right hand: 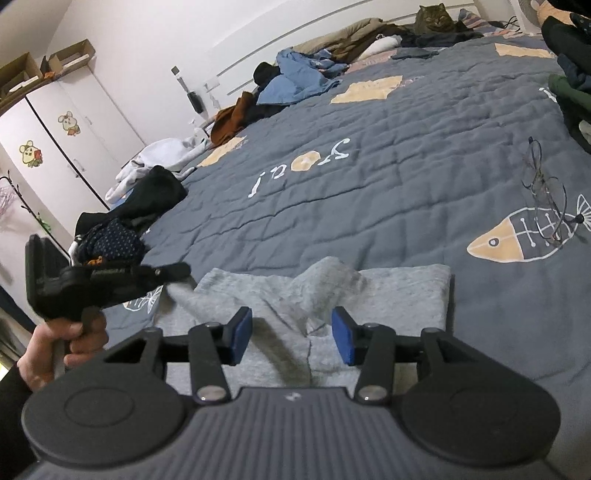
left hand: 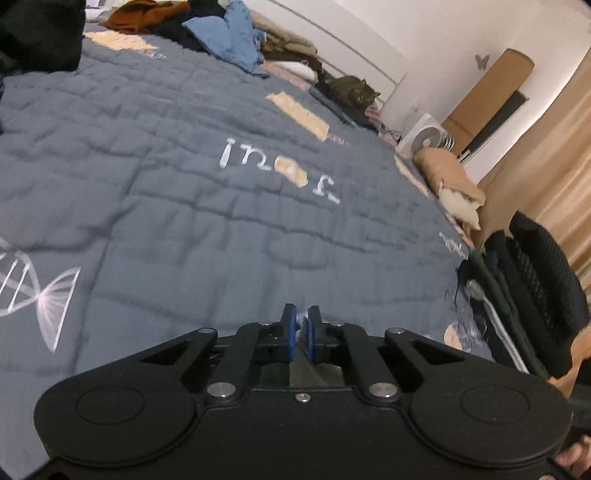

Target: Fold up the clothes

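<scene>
Grey garment (right hand: pixel 369 295) lies on the quilt (right hand: pixel 369 184); your left tongs (right hand: pixel 177 275) pinch its corner, right tongs (right hand: pixel 291 334) gape above it.

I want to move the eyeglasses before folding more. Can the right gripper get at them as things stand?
Probably yes: the right gripper is open and holds nothing, and the eyeglasses lie uncovered on the quilt, with bare quilt around them.

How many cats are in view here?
1. The cat lies at the far end of the bed by the headboard, beyond the blue clothes; the left view shows the same cat. Clothes piles could hide another.
</scene>
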The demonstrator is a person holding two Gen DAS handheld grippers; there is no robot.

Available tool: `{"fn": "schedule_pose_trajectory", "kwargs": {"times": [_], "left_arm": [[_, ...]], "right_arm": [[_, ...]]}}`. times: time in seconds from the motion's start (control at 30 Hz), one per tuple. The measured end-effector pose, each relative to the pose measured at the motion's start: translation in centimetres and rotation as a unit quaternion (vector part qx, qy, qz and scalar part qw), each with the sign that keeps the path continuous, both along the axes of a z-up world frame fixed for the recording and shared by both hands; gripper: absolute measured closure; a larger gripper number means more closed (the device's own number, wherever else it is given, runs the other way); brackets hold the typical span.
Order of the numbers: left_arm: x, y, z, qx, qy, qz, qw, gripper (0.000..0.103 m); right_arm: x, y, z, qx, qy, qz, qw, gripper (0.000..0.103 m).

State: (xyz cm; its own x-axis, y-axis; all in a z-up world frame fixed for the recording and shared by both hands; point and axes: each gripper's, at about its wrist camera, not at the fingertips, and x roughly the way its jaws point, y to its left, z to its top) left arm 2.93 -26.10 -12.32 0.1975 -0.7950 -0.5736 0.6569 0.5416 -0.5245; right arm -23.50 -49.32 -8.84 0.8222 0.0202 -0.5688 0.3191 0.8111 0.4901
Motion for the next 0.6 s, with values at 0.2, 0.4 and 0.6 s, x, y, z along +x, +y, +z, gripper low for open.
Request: {"fn": "schedule_pose_trajectory", "kwargs": {"times": [0.2,0.4,0.6], "left_arm": [[-0.2,-2.0,-0.9,0.035,-0.007,-0.030,0.9989,0.096],[0.7,0.6,-0.9,0.023,0.016,-0.008,0.9996,0.092],[0.3,1.2,-0.5,0.026,0.014,-0.028,0.9992,0.083]], "right_arm": [[0.7,-0.4,-0.1,0.014,-0.026,-0.009,1.000,0.055],[2.7,-0.9,-1.0,0.041,-0.010,-0.014,0.999,0.054],[5.0,-0.2,-1.7,0.056,0.025,0.000,0.998,0.054]]}}
